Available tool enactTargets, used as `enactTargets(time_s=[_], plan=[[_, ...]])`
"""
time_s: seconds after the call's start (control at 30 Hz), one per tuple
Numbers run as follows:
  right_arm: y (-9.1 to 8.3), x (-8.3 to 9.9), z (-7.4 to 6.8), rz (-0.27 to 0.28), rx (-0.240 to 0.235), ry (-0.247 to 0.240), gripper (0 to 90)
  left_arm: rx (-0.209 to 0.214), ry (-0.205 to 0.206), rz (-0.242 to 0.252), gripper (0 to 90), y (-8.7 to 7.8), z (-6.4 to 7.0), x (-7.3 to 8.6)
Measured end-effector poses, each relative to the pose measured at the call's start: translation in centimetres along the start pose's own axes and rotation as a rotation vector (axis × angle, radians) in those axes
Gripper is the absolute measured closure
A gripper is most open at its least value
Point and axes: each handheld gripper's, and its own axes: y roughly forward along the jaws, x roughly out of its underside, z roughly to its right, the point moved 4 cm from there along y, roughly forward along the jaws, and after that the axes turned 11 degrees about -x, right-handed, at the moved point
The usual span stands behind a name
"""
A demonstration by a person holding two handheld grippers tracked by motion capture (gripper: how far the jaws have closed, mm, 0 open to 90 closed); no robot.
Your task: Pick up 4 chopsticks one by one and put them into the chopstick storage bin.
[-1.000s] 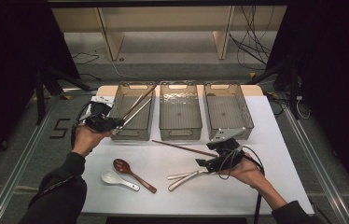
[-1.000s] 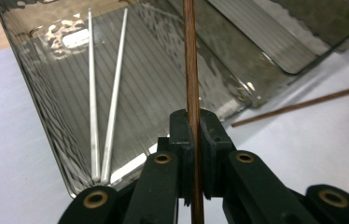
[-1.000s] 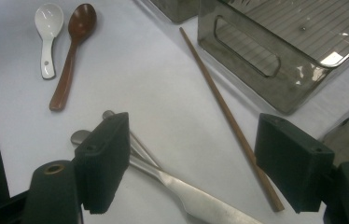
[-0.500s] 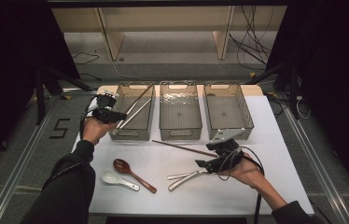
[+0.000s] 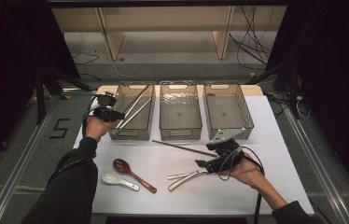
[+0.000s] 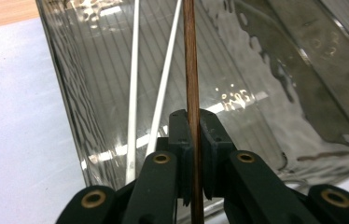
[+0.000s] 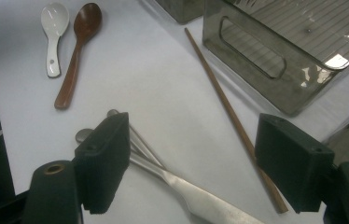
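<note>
Overhead, the left gripper point(image 5: 109, 113) holds a brown chopstick point(image 5: 136, 98) slanting over the left bin point(image 5: 118, 134), beside two white chopsticks point(image 5: 135, 113); the right gripper point(image 5: 210, 164) hovers low over the bench point(image 5: 275, 140) by the metal cutlery point(image 5: 184, 178).

Along the left gripper's jaws, they are clamped on the brown chopstick point(image 6: 192, 70), its long axis running straight ahead into the bin point(image 6: 275, 93).

Along the right gripper's jaws, they stand wide apart; a second brown chopstick point(image 7: 228, 112) lies between them, running away toward the middle bin point(image 7: 275, 51), nearest this hand.
</note>
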Motion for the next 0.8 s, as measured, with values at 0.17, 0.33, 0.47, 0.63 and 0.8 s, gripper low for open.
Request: enactTargets(time_s=[0.17, 0.33, 0.47, 0.63, 0.8], plan=[[0.0, 0.0, 0.1, 0.002, -0.004, 0.004, 27.9, 0.021, -0.016, 0.025, 67.7, -0.5, 0.2, -0.1], [0.0, -0.1, 0.3, 0.001, 0.0, 0.008, 27.9, 0.069, 0.003, 0.084, 46.8, -2.8, 1.3, 0.0], [0.1, -0.1, 0.5, -0.015, 0.005, 0.015, 27.8, 0.135, 0.0, 0.128, 32.2, -4.6, 2.6, 0.8], [0.4, -0.4, 1.0, -0.049, 0.02, 0.018, 27.9, 0.197, 0.025, 0.177, 25.1, -6.3, 4.0, 2.4], [0.8, -0.8, 1.8, -0.093, 0.034, 0.015, 30.9, 0.241, 0.058, 0.206, 22.0, -7.9, 5.0, 3.9]])
